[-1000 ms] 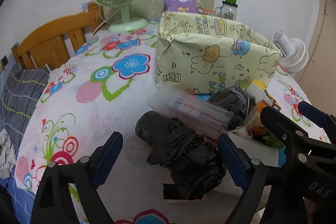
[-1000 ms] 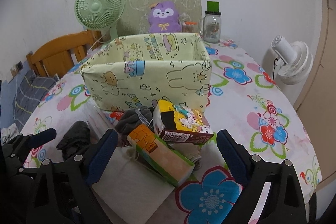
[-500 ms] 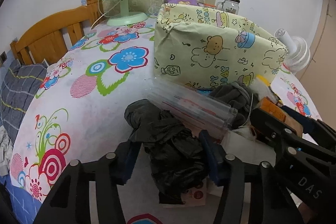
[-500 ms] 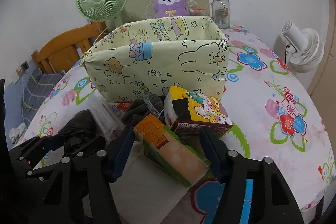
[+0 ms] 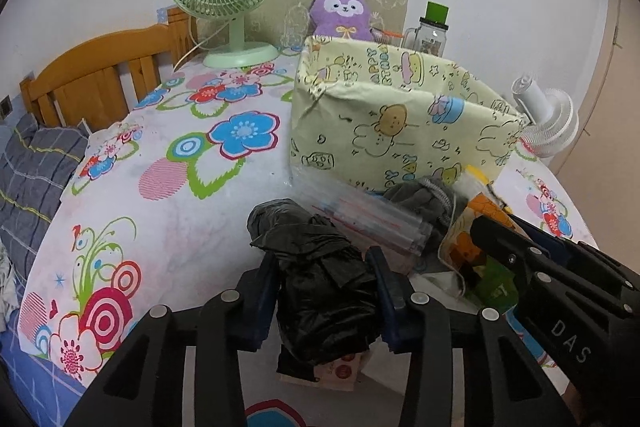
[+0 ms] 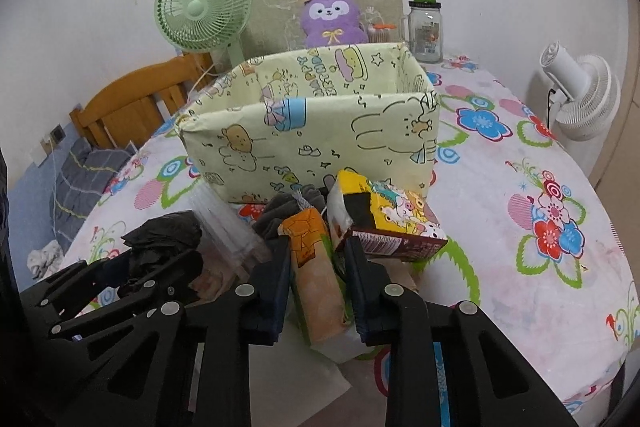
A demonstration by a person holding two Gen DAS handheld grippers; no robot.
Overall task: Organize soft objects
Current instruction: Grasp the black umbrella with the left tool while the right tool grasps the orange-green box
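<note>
A crumpled black plastic bag [image 5: 320, 279] lies low in the centre of the left wrist view, on the bench [image 5: 168, 227] with its flowered cover. The left gripper [image 5: 324, 291] reaches in level from the bottom edge, its blue-padded jaws clenched against both sides of the bag. Just beyond the bag lies a clear plastic pouch [image 5: 380, 223], and right of that a grey cloth bundle [image 5: 424, 195].

In the right wrist view an orange and green tissue pack [image 6: 316, 267] sits low in the centre, lying lengthwise toward the camera. The right gripper [image 6: 318, 279] comes in from the bottom edge, level with the bench, and its jaws are pressed on the pack's two long sides. Touching the pack on its right is a yellow cartoon pack [image 6: 384, 215], tilted. The left gripper and the black bag appear at the lower left of this view, close beside the right gripper.

Behind the pile, in mid-frame, stands an open yellow box [image 6: 320, 131] printed with cartoon animals. Behind it, along the wall in the upper part of the frame, are a green fan [image 6: 204, 15], a purple plush toy [image 6: 332, 15] and a glass jar [image 6: 426, 31] with a green lid. A white fan [image 6: 580, 95] stands at the right edge, a wooden bed frame [image 5: 100, 83] at the left.
</note>
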